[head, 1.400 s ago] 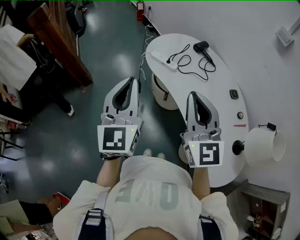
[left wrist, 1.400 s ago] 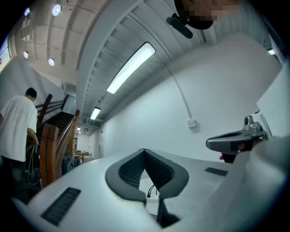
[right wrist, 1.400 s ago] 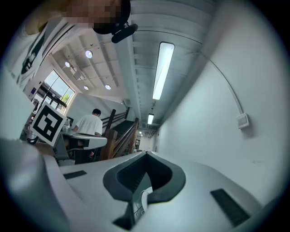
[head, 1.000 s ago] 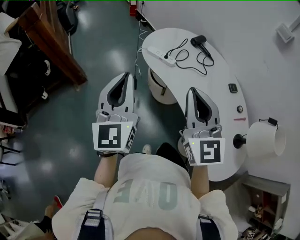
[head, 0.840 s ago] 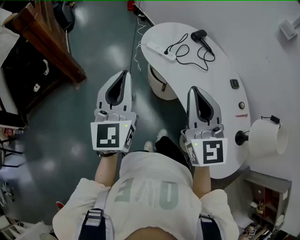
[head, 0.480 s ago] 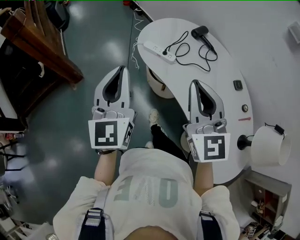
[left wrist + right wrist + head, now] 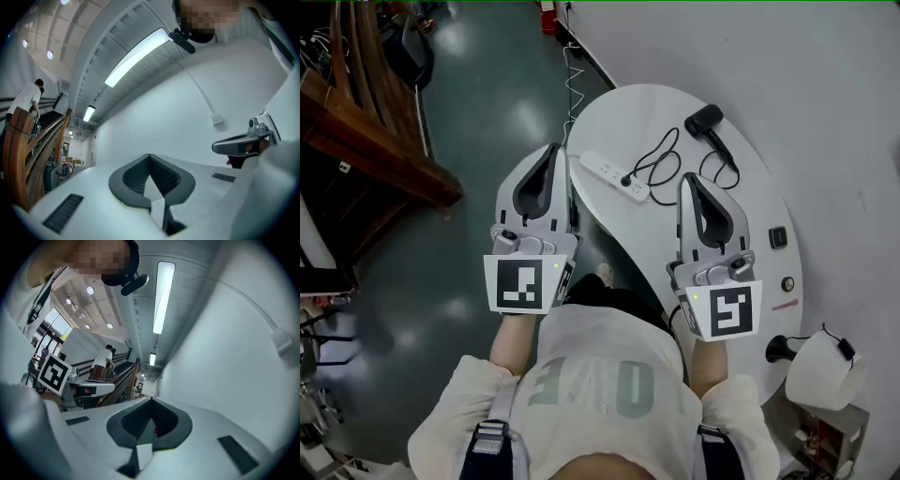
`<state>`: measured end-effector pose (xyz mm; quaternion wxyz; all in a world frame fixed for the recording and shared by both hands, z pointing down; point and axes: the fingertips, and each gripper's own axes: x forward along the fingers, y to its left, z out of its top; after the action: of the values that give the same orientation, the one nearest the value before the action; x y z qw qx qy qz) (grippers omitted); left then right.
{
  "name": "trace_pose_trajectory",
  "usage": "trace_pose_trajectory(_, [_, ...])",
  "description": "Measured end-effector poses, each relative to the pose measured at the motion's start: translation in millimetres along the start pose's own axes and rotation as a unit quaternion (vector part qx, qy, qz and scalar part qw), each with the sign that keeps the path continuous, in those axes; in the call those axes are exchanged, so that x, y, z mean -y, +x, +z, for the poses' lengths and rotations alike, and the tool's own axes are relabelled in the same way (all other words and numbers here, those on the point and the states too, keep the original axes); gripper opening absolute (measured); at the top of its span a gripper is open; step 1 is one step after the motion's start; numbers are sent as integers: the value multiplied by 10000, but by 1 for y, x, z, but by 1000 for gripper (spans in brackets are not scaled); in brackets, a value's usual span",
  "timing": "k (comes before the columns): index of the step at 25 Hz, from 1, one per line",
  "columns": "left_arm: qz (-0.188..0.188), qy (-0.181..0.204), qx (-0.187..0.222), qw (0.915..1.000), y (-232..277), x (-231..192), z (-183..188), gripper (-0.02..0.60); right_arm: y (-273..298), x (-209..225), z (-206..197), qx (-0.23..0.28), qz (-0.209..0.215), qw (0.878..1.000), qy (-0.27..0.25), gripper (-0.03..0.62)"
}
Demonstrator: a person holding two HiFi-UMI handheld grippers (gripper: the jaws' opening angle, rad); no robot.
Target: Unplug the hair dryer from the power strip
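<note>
Both sets of jaws are closed and empty. The left hand-held gripper [image 7: 554, 152] is just beside the tabletop [image 7: 642, 239] edge, and the right hand-held gripper [image 7: 687, 180] is above the tabletop. Beyond them lies the power strip [image 7: 614, 176] with a black plug [image 7: 625, 180] seated in it. The hair dryer [image 7: 706, 120] lies farthest.

Left gripper [image 7: 554, 150], right gripper [image 7: 686, 180] closed, empty.

It's a white rounded table [image 7: 647, 230], white plastic power strip [image 7: 614, 176] and black plastic hair dryer [image 7: 705, 120] with black cord [image 7: 661, 159] on it, dark teal floor [image 7: 487, 112] beside the table.
</note>
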<state>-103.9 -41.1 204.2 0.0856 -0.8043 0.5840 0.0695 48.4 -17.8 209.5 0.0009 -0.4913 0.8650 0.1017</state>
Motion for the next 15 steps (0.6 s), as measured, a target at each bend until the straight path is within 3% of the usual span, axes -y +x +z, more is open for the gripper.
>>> trace_pose_trajectory(6, [-358, -159, -51, 9992, 49, -16, -5, 6, 43, 21, -1, 23, -227, 9996, 161, 3])
trace_pose_trajectory(15, [-843, 109, -168, 9962, 90, -21, -15, 6, 70, 28, -10, -27, -567, 9982, 168, 3])
